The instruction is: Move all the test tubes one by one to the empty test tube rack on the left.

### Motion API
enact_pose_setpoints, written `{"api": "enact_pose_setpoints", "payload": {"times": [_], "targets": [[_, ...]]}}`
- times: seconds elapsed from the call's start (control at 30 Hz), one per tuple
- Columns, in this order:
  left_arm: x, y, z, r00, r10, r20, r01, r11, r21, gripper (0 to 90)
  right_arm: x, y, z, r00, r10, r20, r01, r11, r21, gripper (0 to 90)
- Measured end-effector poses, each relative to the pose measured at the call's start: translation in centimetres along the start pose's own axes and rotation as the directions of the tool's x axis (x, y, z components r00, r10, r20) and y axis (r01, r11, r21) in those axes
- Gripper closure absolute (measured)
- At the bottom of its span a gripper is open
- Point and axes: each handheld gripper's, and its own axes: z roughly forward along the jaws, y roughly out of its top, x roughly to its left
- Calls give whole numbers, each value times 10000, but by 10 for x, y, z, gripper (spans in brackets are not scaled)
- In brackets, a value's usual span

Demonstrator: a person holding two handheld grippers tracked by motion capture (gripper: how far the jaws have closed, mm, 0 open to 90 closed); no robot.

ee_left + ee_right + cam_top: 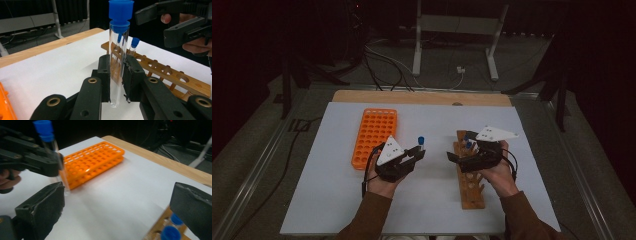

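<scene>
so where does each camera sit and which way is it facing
High view: above the person's side, facing forward and down on the table; both forearms, left gripper, right gripper.
Left gripper view: rides the left gripper, facing the wooden rack; its jaws clamp a blue-capped tube.
Right gripper view: rides the right gripper, facing the orange rack; its jaws stand wide.
Shared: tube, both racks.

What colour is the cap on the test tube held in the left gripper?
Blue: the cap tops the clear test tube, clearest in the left gripper view.
</scene>
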Motion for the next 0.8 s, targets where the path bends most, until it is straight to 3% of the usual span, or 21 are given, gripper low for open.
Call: {"api": "enact_pose_setpoints", "payload": {"times": [0.47,0.8], "targets": [[14,3,-21,9997,-196,-116,193,9995,-254,787,-15,-14,-21,9976,423,548,-403,9985,-367,1],[28,3,-42,9975,-283,-646,259,9990,-376,787,-24,-21,-32,9947,797,651,-760,9955,-571,1]]}}
